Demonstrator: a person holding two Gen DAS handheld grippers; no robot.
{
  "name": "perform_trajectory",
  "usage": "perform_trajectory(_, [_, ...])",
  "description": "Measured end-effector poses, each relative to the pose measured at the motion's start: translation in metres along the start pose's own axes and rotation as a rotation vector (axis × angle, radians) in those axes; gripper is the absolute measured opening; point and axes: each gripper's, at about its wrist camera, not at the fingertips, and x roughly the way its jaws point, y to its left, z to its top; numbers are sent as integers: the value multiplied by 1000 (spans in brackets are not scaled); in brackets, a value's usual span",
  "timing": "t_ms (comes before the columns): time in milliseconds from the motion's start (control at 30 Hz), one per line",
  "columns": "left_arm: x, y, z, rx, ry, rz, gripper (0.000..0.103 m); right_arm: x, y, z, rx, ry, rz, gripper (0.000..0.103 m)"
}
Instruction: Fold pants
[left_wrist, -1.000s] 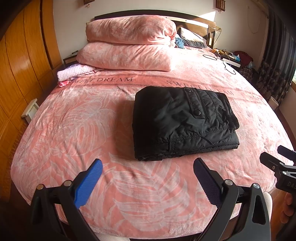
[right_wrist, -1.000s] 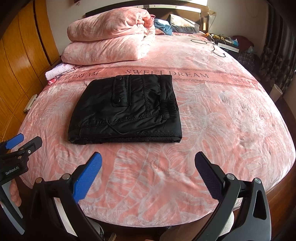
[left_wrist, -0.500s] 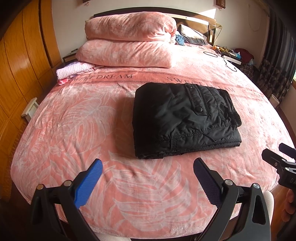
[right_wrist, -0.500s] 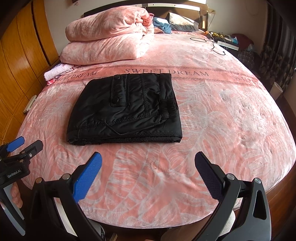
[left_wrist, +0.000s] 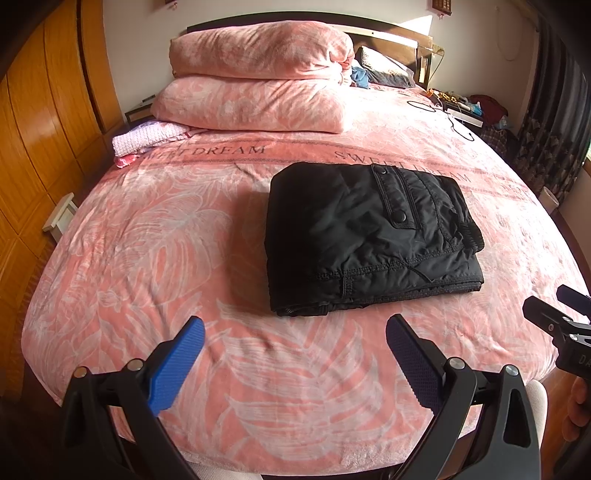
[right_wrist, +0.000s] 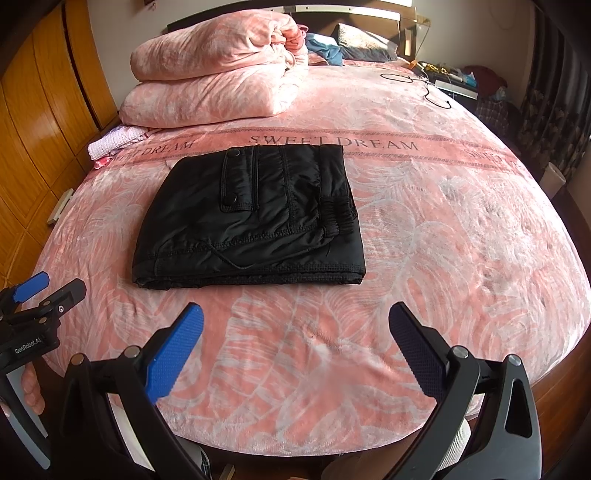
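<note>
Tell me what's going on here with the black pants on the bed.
A person holds a two-finger gripper in each hand at the foot of the bed. The black pants lie folded into a neat rectangle on the pink blanket, so the folding looks done. The left gripper and right gripper are both open, empty and short of the pants, touching nothing. Folded pink bedding is stacked by the headboard.

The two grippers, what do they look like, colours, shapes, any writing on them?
Both match: the left gripper and right gripper have black plastic frames with triangular cut-outs and silver rivets at the joints. The fingers carry ribbed blue pads. Seen from the right wrist camera, the left gripper's body bears white lettering, "GenRobot.AI". No cables show, and no sleeve is visible.
</note>
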Motion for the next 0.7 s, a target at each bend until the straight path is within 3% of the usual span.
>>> perform_trajectory(700, [0, 0, 1, 10, 11, -19, 99, 4, -4, -2, 19, 17, 0, 100])
